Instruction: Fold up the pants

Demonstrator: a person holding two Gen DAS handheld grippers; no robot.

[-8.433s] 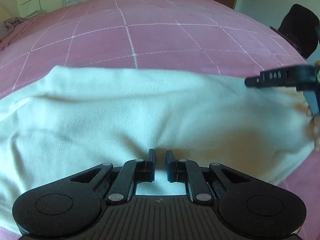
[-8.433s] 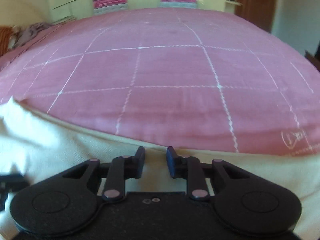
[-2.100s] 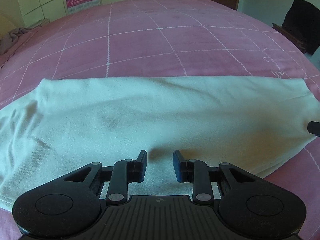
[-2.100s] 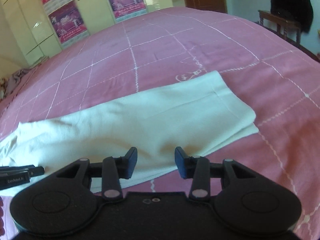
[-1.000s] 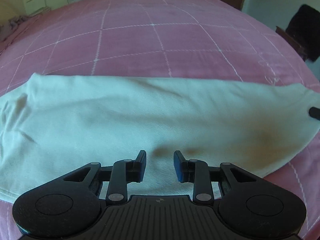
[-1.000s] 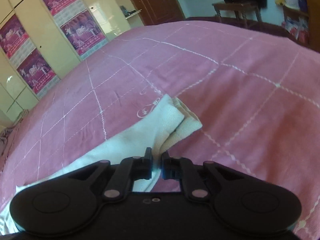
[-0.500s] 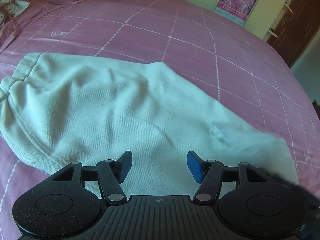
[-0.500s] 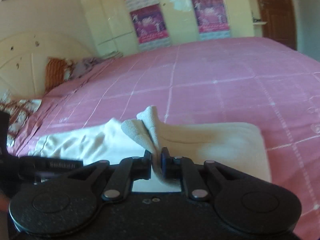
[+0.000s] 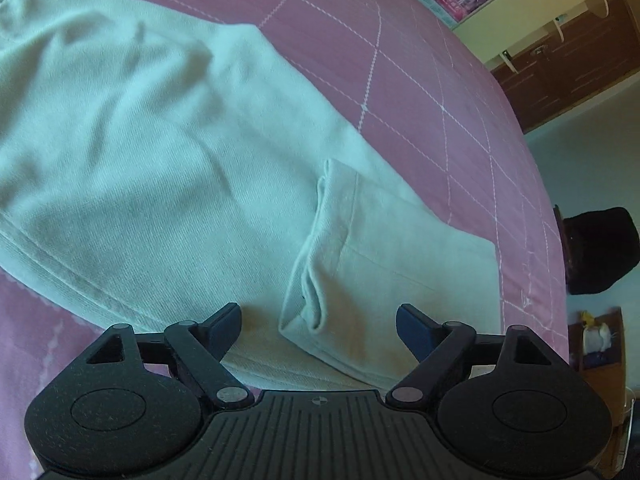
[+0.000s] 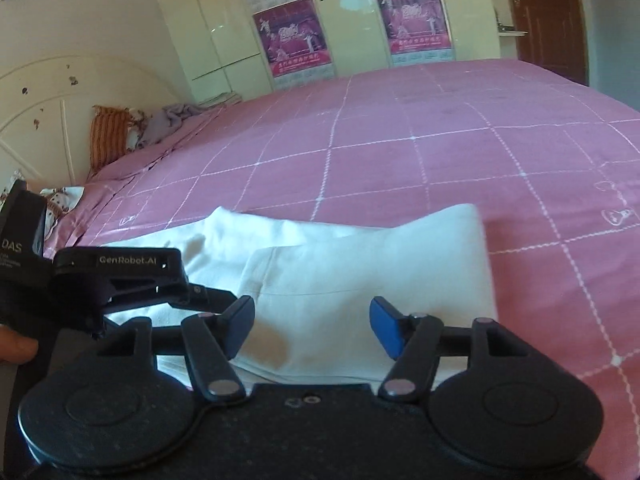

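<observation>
Pale cream pants (image 9: 152, 152) lie on the pink checked bedspread (image 9: 400, 60), with the leg end folded back on top, its hem (image 9: 320, 264) lying across the lower layer. My left gripper (image 9: 319, 322) hovers just above that hem, its jaws opening, and the pads do not press on the cloth. In the right wrist view the folded leg end (image 10: 368, 264) lies flat, and my right gripper (image 10: 312, 322) stands over it, jaws opening and free of the fabric. The left gripper (image 10: 120, 276) shows there at the left edge, with a fingertip of the person's hand below it.
Pillows (image 10: 108, 136) and a crumpled cloth lie at the headboard end of the bed. Wardrobe doors with posters (image 10: 296, 36) stand behind the bed, and a brown door (image 10: 548, 12) at the right. A dark chair (image 9: 600, 248) stands past the bed's edge.
The right gripper carried the leg end back over the pants, then let it go and opened. The left gripper swung toward the fold and opened wider.
</observation>
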